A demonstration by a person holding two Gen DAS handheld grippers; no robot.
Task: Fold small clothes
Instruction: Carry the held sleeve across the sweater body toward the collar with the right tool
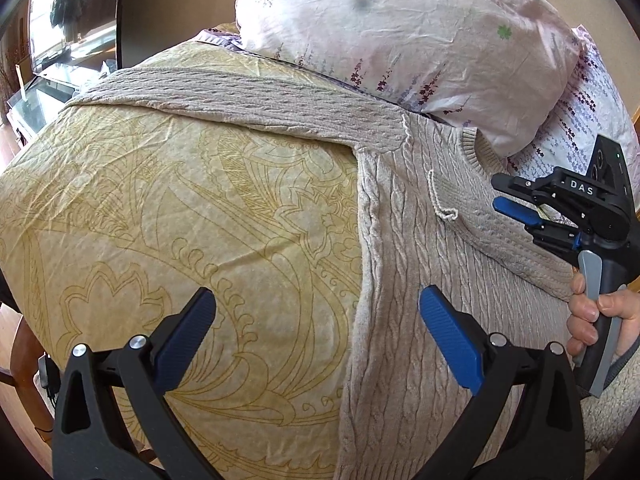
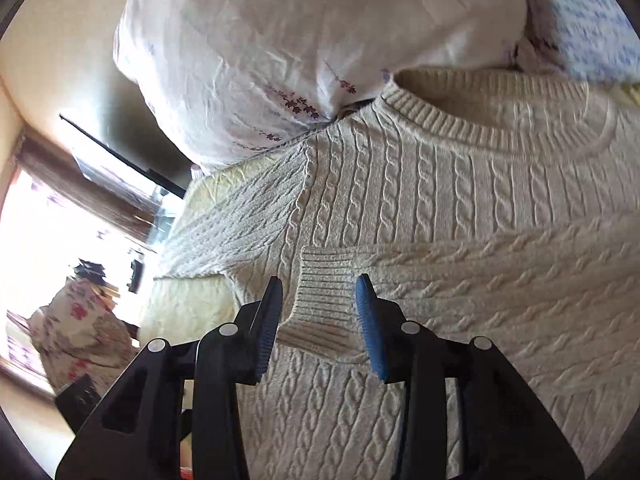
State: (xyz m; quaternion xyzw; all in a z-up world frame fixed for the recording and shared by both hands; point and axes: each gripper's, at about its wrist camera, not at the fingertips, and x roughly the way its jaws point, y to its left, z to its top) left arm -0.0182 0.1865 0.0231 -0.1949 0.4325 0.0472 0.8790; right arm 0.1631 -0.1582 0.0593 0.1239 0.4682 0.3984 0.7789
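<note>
Wide open yellow bedspread (image 1: 168, 208) to the left of the sweater (image 1: 420, 280) gives easy passage, while the big floral pillow (image 1: 400, 40) crowds right up against the collar (image 2: 480, 128) at the far edge, and the right hand-held gripper (image 1: 516, 216) hangs over the sweater's right side.

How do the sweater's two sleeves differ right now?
The right sleeve is folded across the sweater's chest; the left sleeve lies stretched out over the yellow sheet. The right sleeve's cuff shows, between the open pads of the right gripper; the left sleeve's cuff runs out of clear view, with no gripper near it. Both are the same beige cable knit.
</note>
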